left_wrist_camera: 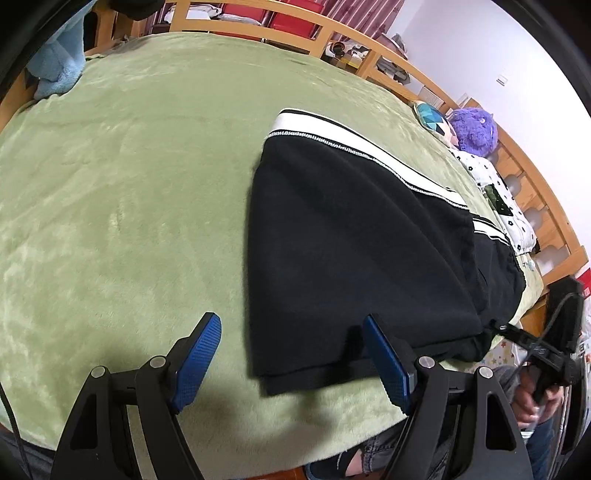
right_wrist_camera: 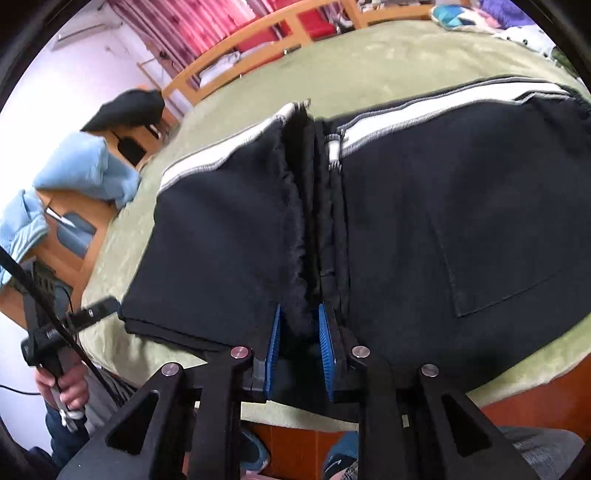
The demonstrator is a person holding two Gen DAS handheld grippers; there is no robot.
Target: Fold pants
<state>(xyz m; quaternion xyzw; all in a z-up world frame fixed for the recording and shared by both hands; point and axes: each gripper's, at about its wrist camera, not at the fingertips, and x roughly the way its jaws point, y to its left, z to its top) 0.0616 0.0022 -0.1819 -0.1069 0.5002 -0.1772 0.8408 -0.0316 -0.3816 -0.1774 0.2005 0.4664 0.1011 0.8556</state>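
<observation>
Black pants (left_wrist_camera: 351,240) with a white side stripe (left_wrist_camera: 354,136) lie folded on the green blanket (left_wrist_camera: 129,184). My left gripper (left_wrist_camera: 291,325) stands open over their near left corner, its blue pads (left_wrist_camera: 199,354) holding nothing. In the right wrist view the pants (right_wrist_camera: 461,221) fill the middle, and my right gripper (right_wrist_camera: 301,343) is shut on a raised ridge of black cloth at their near edge. A fold of the pants (right_wrist_camera: 221,240) lies to the left of that ridge. The left gripper's body (right_wrist_camera: 74,321) shows at the left, held in a hand (right_wrist_camera: 70,384).
A light blue towel (left_wrist_camera: 55,70) hangs at the far left corner. A purple plush (left_wrist_camera: 474,129) and a patterned pillow (left_wrist_camera: 491,181) lie along the right side. A wooden bed rail (left_wrist_camera: 258,33) runs behind. The blanket's near edge (right_wrist_camera: 535,369) drops to the person's legs and shoes (right_wrist_camera: 255,454).
</observation>
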